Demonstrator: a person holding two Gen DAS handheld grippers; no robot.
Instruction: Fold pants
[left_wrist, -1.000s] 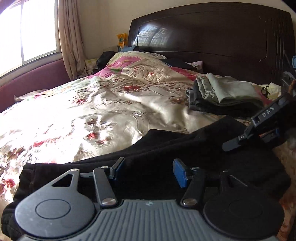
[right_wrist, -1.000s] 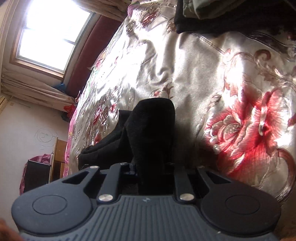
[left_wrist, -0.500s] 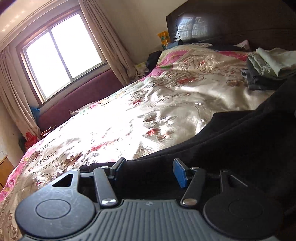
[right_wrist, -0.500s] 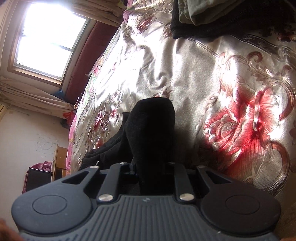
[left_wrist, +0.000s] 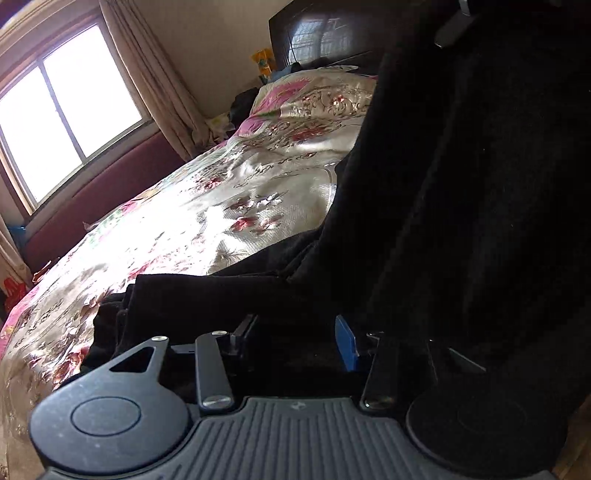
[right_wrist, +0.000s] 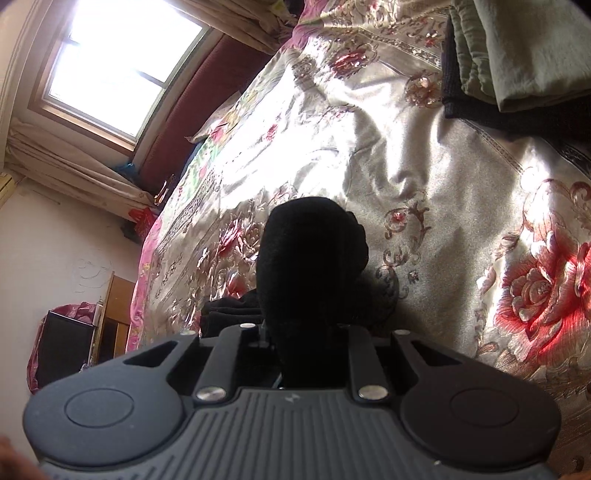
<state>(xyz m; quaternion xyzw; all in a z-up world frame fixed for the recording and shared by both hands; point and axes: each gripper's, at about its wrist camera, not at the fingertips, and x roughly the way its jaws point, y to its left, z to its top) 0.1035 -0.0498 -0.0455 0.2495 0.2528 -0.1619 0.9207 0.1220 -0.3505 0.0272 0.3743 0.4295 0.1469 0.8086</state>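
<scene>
The black pants (left_wrist: 461, 184) lie on the floral bedspread (left_wrist: 221, 206); their right part is lifted and hangs as a dark curtain over the right half of the left wrist view. My left gripper (left_wrist: 293, 336) is low over the pants' near folded edge (left_wrist: 203, 295). Its jaws are closing with black cloth between them, and a gap still shows beside the blue pad (left_wrist: 345, 343). In the right wrist view my right gripper (right_wrist: 306, 332) is shut on a bunch of the black pants (right_wrist: 310, 258), held up above the bedspread (right_wrist: 424, 166).
A pile of folded clothes (right_wrist: 517, 55), green on black, lies on the bed at the upper right. A dark headboard (left_wrist: 332, 33) and pillows (left_wrist: 314, 85) are at the far end. A window (left_wrist: 55, 122) with curtains lines the bed's far side. A wooden cabinet (right_wrist: 110, 317) stands beyond the bed.
The right gripper has risen with its bunch of pants, and the lifted cloth now hides the folded pile in the left wrist view. The left gripper sank, rolled, and its jaws narrowed.
</scene>
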